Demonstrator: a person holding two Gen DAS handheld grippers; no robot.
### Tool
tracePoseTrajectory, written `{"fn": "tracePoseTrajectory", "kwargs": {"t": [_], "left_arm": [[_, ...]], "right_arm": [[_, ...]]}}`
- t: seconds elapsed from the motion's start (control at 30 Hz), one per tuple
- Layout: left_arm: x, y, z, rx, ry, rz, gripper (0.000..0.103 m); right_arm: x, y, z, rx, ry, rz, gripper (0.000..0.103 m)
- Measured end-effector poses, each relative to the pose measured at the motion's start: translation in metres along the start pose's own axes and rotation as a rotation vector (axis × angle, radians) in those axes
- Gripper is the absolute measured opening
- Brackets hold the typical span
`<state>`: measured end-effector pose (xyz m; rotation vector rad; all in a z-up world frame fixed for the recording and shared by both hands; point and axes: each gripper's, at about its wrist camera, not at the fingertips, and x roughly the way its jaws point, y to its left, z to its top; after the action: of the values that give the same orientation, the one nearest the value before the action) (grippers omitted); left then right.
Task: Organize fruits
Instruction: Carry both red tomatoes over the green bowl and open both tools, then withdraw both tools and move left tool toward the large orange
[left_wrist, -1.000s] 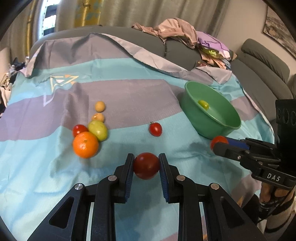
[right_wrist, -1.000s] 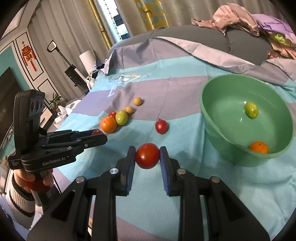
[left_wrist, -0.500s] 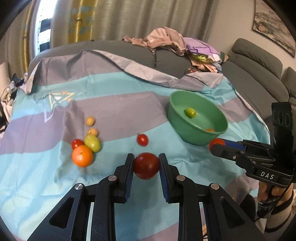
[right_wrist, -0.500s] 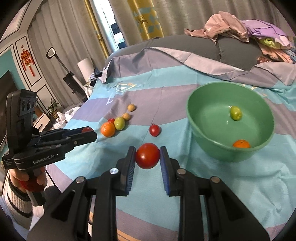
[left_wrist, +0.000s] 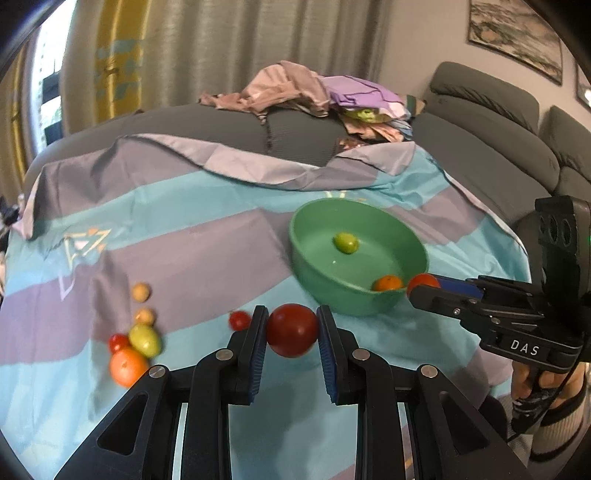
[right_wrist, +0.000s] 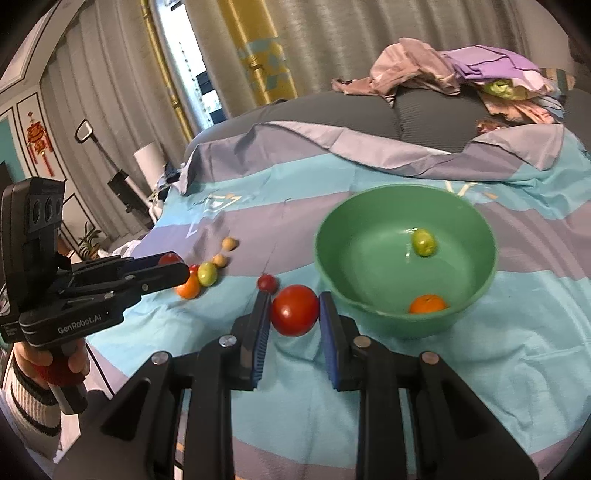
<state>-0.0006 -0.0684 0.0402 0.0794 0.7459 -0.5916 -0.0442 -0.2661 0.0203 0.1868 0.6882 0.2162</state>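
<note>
My left gripper (left_wrist: 291, 332) is shut on a dark red tomato (left_wrist: 292, 329), held above the striped cloth. My right gripper (right_wrist: 295, 314) is shut on a bright red tomato (right_wrist: 294, 310), held just left of the green bowl (right_wrist: 332, 266). The bowl (left_wrist: 306, 254) holds a green fruit (right_wrist: 424, 242) and an orange (right_wrist: 427, 304). On the cloth to the left lie an orange (left_wrist: 127, 366), a green fruit (left_wrist: 144, 339), a small red tomato (left_wrist: 117, 341), two small tan fruits (left_wrist: 141, 291) and a cherry tomato (left_wrist: 239, 319).
The striped teal and purple cloth (left_wrist: 192, 251) covers a grey sofa. A heap of clothes (left_wrist: 317, 94) lies on the sofa back behind the bowl. More grey sofa (left_wrist: 491, 122) stands at the right. A floor lamp and a plant stand at the far left of the right wrist view.
Both grippers have lifted and pulled back from the cloth with their tomatoes, so the bowl and loose fruits look smaller and lower. The bowl and fruits have not moved.
</note>
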Motion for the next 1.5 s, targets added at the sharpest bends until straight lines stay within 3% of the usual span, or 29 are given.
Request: {"fn": "tracePoseTrajectory", "kwargs": {"t": [0.5,0.77,0.97,1.23,1.4,1.5], "left_arm": [[0.057,-0.038,0.034,0.087,0.021,-0.084,0.026],[0.092,-0.043,0.041,0.08,0.062,-0.123,0.026],[0.113,-0.046,0.037,0.085,0.105,-0.11,0.026],[0.12,-0.046,0.033,0.094,0.126,-0.092,0.026],[0.111,-0.042,0.034,0.084,0.111,-0.09,0.027],[0.094,-0.033,0.029,0.062,0.093,-0.081,0.039]], "right_arm": [[0.007,-0.047,0.012,0.072,-0.033,-0.084,0.027],[0.022,-0.065,0.015,0.091,-0.014,-0.105,0.027],[0.038,-0.068,0.014,0.084,0.023,-0.102,0.027],[0.046,-0.073,0.012,0.096,0.045,-0.108,0.029],[0.032,-0.077,0.011,0.135,0.013,-0.116,0.035],[0.019,-0.079,0.008,0.165,-0.014,-0.117,0.041]]}}
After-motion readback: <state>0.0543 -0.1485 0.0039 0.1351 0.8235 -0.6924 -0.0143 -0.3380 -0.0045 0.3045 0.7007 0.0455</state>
